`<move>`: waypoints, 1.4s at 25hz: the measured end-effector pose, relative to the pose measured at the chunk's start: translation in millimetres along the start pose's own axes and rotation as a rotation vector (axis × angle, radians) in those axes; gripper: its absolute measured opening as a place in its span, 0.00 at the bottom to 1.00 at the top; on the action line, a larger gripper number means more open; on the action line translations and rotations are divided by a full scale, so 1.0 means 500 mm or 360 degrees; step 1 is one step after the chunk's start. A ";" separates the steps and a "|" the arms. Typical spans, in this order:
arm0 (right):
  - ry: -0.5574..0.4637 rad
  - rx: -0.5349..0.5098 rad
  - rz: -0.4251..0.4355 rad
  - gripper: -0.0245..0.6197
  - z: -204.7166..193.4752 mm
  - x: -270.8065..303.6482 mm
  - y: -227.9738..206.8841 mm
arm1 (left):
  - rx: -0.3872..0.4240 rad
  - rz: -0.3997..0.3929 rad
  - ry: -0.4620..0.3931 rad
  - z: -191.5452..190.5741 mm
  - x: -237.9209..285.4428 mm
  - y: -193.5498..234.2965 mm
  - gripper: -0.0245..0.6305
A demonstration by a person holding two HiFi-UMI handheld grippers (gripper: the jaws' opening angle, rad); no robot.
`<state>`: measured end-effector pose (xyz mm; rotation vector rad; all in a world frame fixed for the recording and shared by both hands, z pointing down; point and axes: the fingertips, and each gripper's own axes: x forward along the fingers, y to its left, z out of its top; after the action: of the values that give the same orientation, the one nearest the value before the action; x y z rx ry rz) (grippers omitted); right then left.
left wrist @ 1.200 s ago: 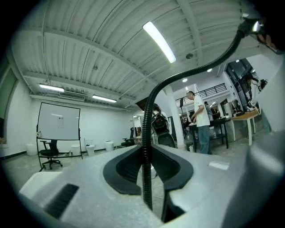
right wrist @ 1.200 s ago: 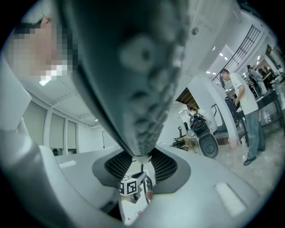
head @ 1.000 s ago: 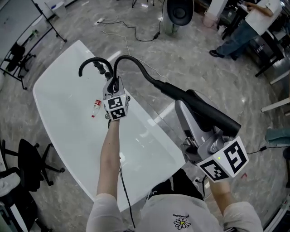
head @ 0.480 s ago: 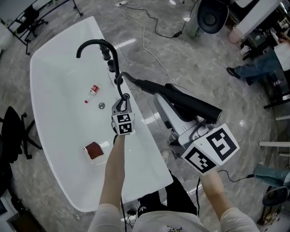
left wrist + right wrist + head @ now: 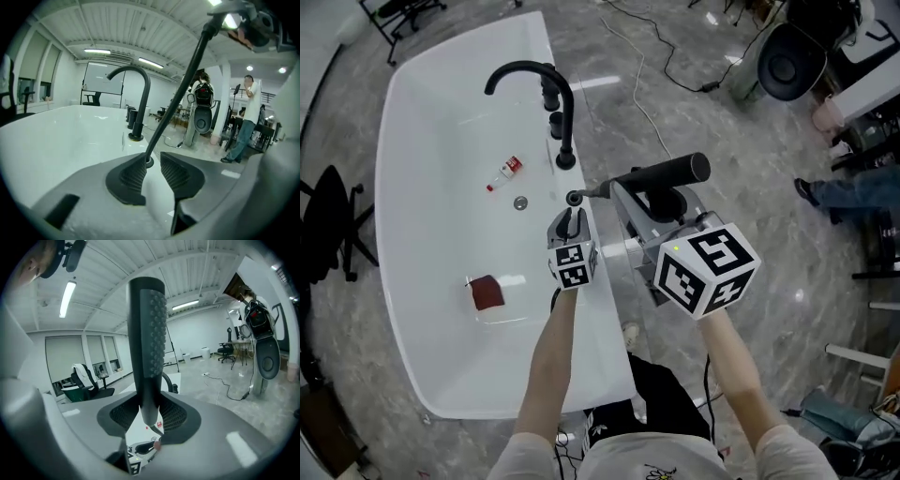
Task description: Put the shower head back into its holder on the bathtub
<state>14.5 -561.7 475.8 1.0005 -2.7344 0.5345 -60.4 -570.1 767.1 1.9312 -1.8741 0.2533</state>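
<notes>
Head view: right gripper (image 5: 649, 195) holds the shower head (image 5: 661, 173) near its holder (image 5: 574, 198) on the bathtub (image 5: 412, 141) rim, left gripper (image 5: 571, 220) beside that holder. Left gripper view: fingers (image 5: 129, 176), just opening, loosely straddle the hose (image 5: 178, 93) so it can slide. Right gripper view: fingers (image 5: 176, 416) clamp the shower head (image 5: 147, 343) upright

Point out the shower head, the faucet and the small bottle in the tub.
shower head (image 5: 670, 172), head view, middle of its black body.
faucet (image 5: 566, 136), head view, its upright column.
bottle (image 5: 504, 173), head view, its white body.
</notes>
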 end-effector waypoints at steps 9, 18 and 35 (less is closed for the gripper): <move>0.0187 0.0045 0.0086 0.25 -0.130 0.166 -0.040 | -0.0020 0.0073 -0.0033 -0.012 -0.005 0.003 0.17; 0.0509 -0.0087 0.0060 0.25 -0.316 0.308 -0.088 | -0.0114 0.0156 -0.0012 -0.022 0.003 0.023 0.15; 0.0684 -0.0039 0.0029 0.28 -0.442 0.359 -0.093 | -0.0165 0.0177 -0.0020 -0.036 -0.010 0.034 0.07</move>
<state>-80.9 -613.3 743.1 0.7505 -2.3633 0.6333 -74.4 -557.6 783.9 1.7680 -1.9656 0.1745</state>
